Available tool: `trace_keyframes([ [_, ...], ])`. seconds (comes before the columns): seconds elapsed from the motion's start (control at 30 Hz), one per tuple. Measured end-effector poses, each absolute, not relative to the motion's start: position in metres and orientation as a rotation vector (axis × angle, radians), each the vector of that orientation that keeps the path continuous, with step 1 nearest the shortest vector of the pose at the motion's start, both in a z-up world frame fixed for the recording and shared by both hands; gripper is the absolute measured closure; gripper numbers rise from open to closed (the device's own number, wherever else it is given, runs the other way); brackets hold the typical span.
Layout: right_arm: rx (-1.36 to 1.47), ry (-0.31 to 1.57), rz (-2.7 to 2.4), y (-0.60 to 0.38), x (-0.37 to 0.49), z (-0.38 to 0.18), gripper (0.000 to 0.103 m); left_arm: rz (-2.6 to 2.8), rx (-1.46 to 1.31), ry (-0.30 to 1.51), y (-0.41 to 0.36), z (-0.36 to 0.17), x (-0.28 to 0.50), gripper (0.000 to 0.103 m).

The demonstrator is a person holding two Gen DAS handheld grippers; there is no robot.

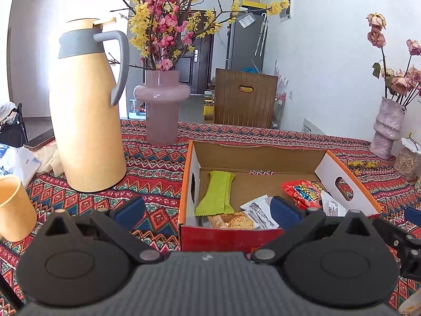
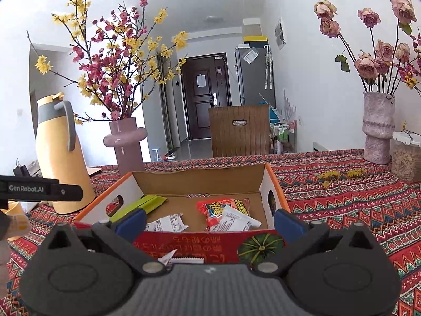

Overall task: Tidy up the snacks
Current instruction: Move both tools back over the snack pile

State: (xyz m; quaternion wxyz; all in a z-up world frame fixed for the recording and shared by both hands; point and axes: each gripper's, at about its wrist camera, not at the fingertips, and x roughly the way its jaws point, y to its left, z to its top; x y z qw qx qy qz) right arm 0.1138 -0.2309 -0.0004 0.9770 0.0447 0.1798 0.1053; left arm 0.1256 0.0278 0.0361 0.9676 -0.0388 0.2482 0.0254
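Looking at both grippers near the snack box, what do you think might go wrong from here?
1. The white packet lies outside the box, right beneath the open right gripper; it could get pushed further under instead of picked.
2. The tall jug and the paper cup stand close to the open left gripper; a sideways swing might tip them.
3. The two grippers sit close together and could collide.
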Motion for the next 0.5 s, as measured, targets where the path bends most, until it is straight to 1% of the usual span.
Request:
trace_keyframes([
  [0.5,0.097,0.468,0.161,-0.264,0.090,-0.038,0.000,0.103,-0.091,0.531,0.058,-0.003,0.100,0.000],
])
